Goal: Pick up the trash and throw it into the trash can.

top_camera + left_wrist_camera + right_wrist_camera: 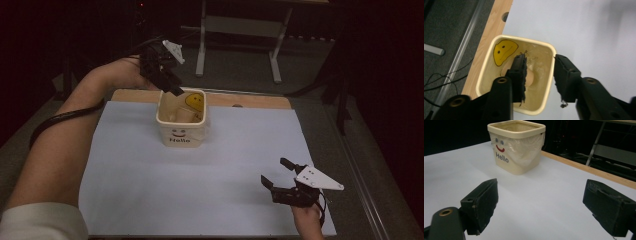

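The left gripper [539,77] is hovering open directly above the cream bin [484,75], jaws straddling its rim, while the right gripper [280,175] is waiting spread and empty, well apart.

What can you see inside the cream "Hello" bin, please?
Inside the bin there is a clear plastic liner, a yellow smiley face and a tan rounded object. The left gripper covers part of that object.

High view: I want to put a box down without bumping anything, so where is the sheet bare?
Bare: the broad stretch between the bin and the right gripper, and the near left. Crowded: the far edge, where the left gripper hangs over the bin.
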A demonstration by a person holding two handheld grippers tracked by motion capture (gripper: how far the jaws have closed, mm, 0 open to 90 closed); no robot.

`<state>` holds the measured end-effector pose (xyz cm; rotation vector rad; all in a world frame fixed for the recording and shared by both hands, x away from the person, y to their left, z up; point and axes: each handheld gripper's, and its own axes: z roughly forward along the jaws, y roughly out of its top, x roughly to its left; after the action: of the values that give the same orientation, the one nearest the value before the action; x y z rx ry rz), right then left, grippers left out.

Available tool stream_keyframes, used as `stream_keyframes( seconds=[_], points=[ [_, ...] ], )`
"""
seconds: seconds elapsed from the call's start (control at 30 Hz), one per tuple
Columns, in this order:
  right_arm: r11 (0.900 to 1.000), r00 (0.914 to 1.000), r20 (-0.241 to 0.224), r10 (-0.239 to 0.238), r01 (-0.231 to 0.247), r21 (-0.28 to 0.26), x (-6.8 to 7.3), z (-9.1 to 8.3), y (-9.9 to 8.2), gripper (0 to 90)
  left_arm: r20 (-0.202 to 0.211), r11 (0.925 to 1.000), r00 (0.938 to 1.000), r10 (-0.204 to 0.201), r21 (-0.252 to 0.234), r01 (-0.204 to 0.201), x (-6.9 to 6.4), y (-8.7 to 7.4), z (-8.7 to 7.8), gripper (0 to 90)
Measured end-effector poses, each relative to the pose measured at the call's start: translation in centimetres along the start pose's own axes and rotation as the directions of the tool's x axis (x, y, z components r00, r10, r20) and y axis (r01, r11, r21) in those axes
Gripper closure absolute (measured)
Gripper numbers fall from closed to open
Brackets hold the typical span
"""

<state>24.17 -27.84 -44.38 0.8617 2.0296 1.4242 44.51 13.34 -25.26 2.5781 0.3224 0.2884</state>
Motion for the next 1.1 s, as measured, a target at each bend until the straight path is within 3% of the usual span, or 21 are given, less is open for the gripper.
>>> stream_keyframes(
  seconds=[0.1, 0.33, 0.53, 0.67, 0.73, 0.97, 1.1],
  points=[
    [1.0, 1.0, -0.001, 0.001, -0.001, 0.0, 0.0, 0.0, 0.0, 12.8, -0.001, 0.9999, 0.9999, -0.012, 0.0, 0.012, -0.3, -0.2, 0.0, 59.0],
    [1.0, 1.0, -0.003, 0.003, -0.003, 0.0, 0.1, 0.1, 0.1, 12.8, -0.031, 0.9988, 0.9984, -0.048, -0.012, 0.047, -1.3, -0.9, -0.6, 40.4],
    [1.0, 1.0, -0.004, -0.001, 0.001, 0.001, 0.3, 0.1, 0.1, 12.8, -0.028, 0.9967, 0.9964, -0.08, -0.017, 0.079, -2.1, -1.7, -1.1, 28.7],
    [1.0, 1.0, -0.005, -0.001, 0.001, 0.002, 0.3, 0.2, 0.1, 12.8, -0.033, 0.9946, 0.9943, -0.101, -0.029, 0.1, -2.6, -2.4, -1.5, 22.6],
    [1.0, 1.0, -0.008, -0.002, 0.002, 0.004, 0.3, 0.2, 0.1, 12.8, -0.062, 0.9962, 0.9946, -0.083, -0.03, 0.081, -3.0, -2.7, -1.7, 19.9],
    [1.0, 0.9999, -0.011, -0.003, 0.003, 0.006, 0.3, 0.3, 0.1, 12.8, -0.055, 0.9912, 0.9903, -0.128, -0.041, 0.126, -4.0, -4.3, -1.9, 11.1],
    [1.0, 0.9999, -0.012, -0.003, 0.003, 0.008, 0.3, 0.3, 0.1, 12.8, -0.052, 0.9905, 0.9898, -0.132, -0.044, 0.13, -4.2, -4.7, -1.9, 8.8]
  ],
)
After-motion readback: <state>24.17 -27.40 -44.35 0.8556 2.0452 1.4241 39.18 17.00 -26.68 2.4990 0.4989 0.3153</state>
